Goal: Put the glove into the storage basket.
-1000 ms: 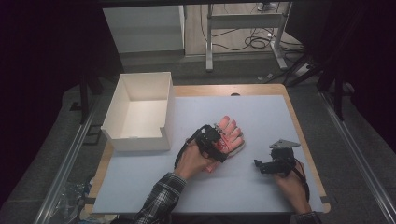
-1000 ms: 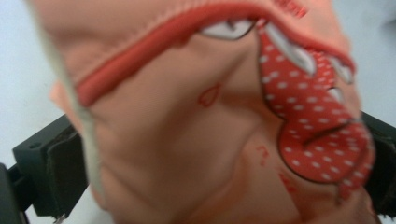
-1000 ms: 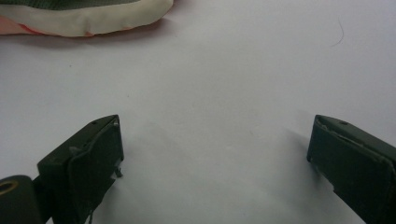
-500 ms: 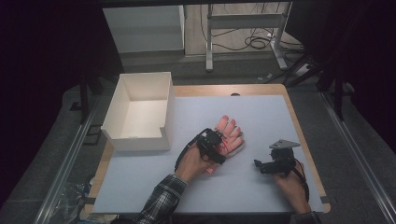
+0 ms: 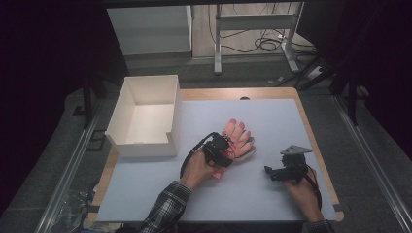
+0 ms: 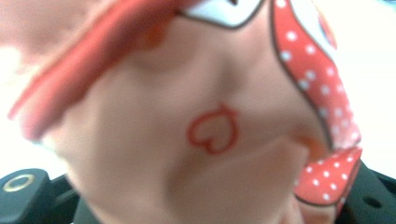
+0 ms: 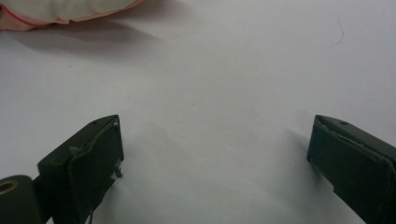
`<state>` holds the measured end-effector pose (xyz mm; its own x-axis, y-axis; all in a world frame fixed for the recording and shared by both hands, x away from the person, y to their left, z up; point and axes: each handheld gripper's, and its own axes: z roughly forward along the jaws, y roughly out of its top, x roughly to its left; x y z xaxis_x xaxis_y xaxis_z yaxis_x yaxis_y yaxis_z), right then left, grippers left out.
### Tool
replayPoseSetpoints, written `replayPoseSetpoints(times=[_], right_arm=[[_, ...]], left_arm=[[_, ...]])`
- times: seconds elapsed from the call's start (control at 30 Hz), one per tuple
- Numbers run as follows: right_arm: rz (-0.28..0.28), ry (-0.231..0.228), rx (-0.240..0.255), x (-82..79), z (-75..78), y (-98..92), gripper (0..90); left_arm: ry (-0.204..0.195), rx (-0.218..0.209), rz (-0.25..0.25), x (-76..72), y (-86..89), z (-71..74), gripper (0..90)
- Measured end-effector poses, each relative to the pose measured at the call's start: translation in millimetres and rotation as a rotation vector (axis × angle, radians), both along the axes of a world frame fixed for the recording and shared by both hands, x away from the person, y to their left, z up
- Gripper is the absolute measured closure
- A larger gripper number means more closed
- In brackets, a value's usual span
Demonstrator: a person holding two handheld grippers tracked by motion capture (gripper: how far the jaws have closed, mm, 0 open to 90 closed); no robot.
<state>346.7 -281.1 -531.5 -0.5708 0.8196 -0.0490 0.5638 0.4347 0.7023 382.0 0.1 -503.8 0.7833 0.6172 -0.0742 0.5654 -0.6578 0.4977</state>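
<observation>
Where the white mat [image 5: 160, 194] covers the wooden table [image 5: 272, 92], a pink glove [image 5: 238, 138] lies near the middle, fingers spread and pointing toward the far edge, its cuff end toward the person. Item one, left gripper [image 5: 219, 151]: set on the cuff end of the glove, its jaws have just been closing and now stand clamped on the fabric; in the left gripper view the glove [image 6: 187, 140] presses right up against the lens, pink cloth with a small red heart outline, a red white-dotted panel at the right and a white patch at the top. Item two, right gripper [image 5: 279, 173]: resting low over the mat to the right of the glove and apart from it, grey three-cornered plate on top, jaws spread wide with bare mat between them; in the right gripper view the glove's pale edge [image 7: 60, 11] lies at the top left, well ahead of the jaws. Item three, white open box [image 5: 145, 116]: standing at the table's left side, left of the glove, apart from both grippers.
</observation>
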Motion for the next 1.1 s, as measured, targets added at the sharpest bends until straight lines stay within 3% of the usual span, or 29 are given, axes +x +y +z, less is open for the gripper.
replayPoseSetpoints(times=[0.43, 0.93, 1.1], right_arm=[[0.001, -0.001, 0.001, 0.0, 0.0, -0.2, 3.8], [-0.001, 0.001, 0.004, -0.2, -0.2, 0.0, 3.9], [-0.001, 0.001, 0.006, -0.2, -0.2, 0.0, 3.9]], left_arm=[[-0.016, -0.017, 0.021, 5.0, 10.1, 25.1, 49.3], [-0.050, -0.040, 0.096, 26.1, 39.6, 83.8, 48.9], [-0.068, -0.026, 0.121, 33.7, 51.7, 103.4, 48.8]])
